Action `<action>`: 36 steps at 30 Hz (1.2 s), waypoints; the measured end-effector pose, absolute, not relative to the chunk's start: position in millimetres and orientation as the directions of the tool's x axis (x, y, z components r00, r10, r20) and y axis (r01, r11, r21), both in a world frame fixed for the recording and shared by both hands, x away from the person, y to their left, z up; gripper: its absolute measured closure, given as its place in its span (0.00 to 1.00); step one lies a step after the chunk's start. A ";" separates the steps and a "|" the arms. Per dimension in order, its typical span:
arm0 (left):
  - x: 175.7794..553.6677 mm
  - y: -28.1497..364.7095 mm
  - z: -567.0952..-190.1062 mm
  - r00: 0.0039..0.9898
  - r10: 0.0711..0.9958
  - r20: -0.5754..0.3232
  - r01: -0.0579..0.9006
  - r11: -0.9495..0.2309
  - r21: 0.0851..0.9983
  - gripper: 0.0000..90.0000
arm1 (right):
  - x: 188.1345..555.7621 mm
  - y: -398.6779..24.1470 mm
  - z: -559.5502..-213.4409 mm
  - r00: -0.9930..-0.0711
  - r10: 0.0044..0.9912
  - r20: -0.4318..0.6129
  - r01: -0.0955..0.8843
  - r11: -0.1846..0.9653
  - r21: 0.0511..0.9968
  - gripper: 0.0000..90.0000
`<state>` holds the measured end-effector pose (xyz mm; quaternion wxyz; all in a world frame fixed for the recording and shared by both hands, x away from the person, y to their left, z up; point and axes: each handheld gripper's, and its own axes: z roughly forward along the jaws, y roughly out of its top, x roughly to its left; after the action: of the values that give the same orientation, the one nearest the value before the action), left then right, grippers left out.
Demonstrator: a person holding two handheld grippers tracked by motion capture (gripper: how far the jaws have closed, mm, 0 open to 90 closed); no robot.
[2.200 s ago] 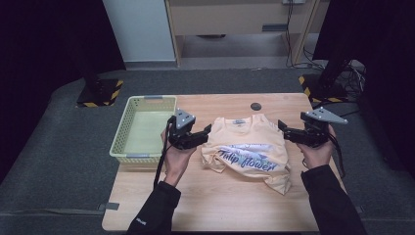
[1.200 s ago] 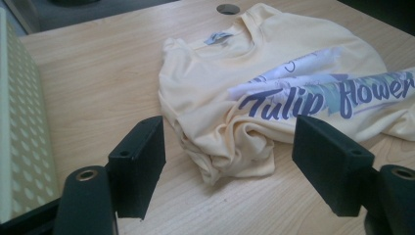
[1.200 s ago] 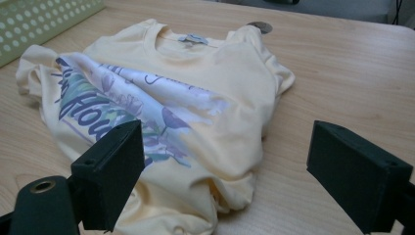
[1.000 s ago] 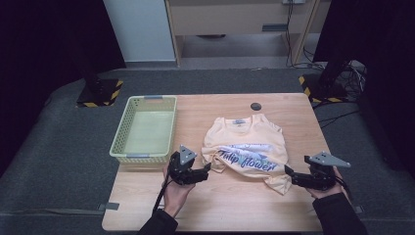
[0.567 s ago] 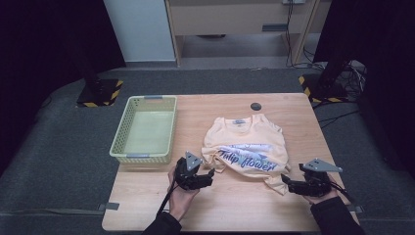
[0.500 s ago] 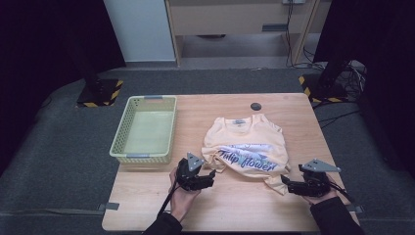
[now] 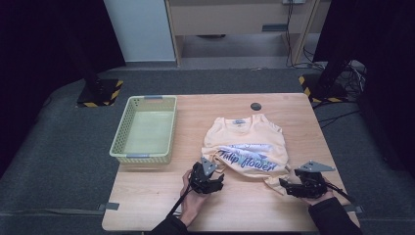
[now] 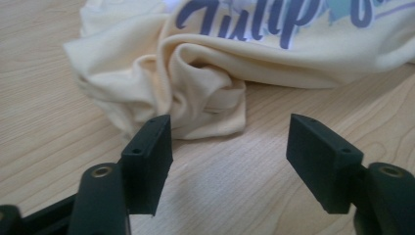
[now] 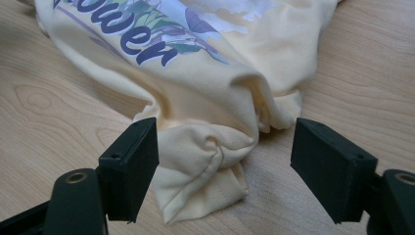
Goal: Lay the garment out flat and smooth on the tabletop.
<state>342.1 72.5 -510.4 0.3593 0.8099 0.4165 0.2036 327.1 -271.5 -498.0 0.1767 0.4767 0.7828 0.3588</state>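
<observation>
bunched hem corners of the shirt (image 7: 247, 149), lying toward the table's (image 7: 156, 205) near right edge, are being approached. left gripper (image 8: 229, 147) jaws are being closed while still empty; right gripper (image 9: 225, 156) likewise, and cloth should be scooped low.

Bench (image 7: 244, 205) evenly lit from above, dark surroundings left and right, soft shadows, near claw parts slightly blurred

Light wooden table (image 7: 235, 205): a crumpled pale-yellow printed T-shirt (image 7: 247, 147) is laid right of centre, a yellow-green mesh basket (image 7: 145, 128) at left, small dark disc (image 7: 256, 106) nr far edge.
</observation>
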 end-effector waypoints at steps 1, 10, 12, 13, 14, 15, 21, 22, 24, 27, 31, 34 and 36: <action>342.4 71.1 -510.9 0.575 0.818 0.030 0.528 -0.399 0.750 0.39 | 327.1 -271.2 -498.3 -0.483 0.873 0.066 0.621 0.289 0.728 0.30; 354.1 64.9 -520.9 0.574 0.819 -0.013 0.563 -0.382 0.733 0.49 | 328.8 -265.2 -505.5 -0.500 0.864 0.062 0.644 0.324 0.693 0.36; 355.5 62.5 -522.7 0.575 0.818 0.000 0.560 -0.394 0.729 0.51 | 329.6 -264.1 -506.9 -0.502 0.862 0.062 0.650 0.329 0.685 0.37; 356.1 61.4 -523.5 0.574 0.819 0.004 0.560 -0.396 0.728 0.52 | 330.0 -263.6 -507.7 -0.502 0.862 0.063 0.652 0.330 0.683 0.38; 356.9 60.5 -524.2 0.573 0.820 0.007 0.560 -0.397 0.727 0.54 | 330.4 -263.0 -508.4 -0.503 0.862 0.064 0.655 0.332 0.678 0.39; 357.7 59.9 -525.0 0.570 0.821 0.012 0.559 -0.399 0.727 0.55 | 330.9 -262.2 -509.5 -0.505 0.861 0.063 0.657 0.336 0.675 0.40; 361.5 58.7 -527.9 0.566 0.824 0.036 0.559 -0.415 0.718 0.64 | 333.4 -259.3 -513.2 -0.510 0.858 0.058 0.668 0.352 0.656 0.48; 361.8 58.7 -527.8 0.565 0.824 0.039 0.558 -0.416 0.718 0.66 | 333.8 -259.1 -513.5 -0.511 0.858 0.058 0.668 0.353 0.655 0.49; 362.4 59.2 -527.8 0.564 0.825 0.042 0.556 -0.417 0.719 0.71 | 334.2 -258.7 -514.0 -0.512 0.857 0.059 0.670 0.355 0.652 0.53; 363.5 59.8 -527.7 0.564 0.824 0.051 0.553 -0.422 0.719 0.79 | 334.6 -258.1 -514.9 -0.515 0.855 0.059 0.673 0.360 0.646 0.58; 363.8 58.7 -527.7 0.568 0.819 0.084 0.538 -0.447 0.715 0.90 | 335.4 -257.1 -515.9 -0.520 0.852 0.062 0.677 0.367 0.638 0.65; 363.4 58.1 -527.6 0.577 0.809 0.111 0.524 -0.471 0.709 0.96 | 335.8 -256.7 -516.2 -0.522 0.850 0.068 0.679 0.366 0.636 0.69; 363.8 58.9 -527.3 0.580 0.808 0.104 0.527 -0.470 0.708 0.97 | 336.0 -256.9 -516.0 -0.523 0.850 0.070 0.679 0.366 0.637 0.73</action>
<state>363.8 58.9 -527.3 0.3211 0.8289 0.4025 0.2189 336.0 -256.9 -516.0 0.1369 0.4689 0.8149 0.3121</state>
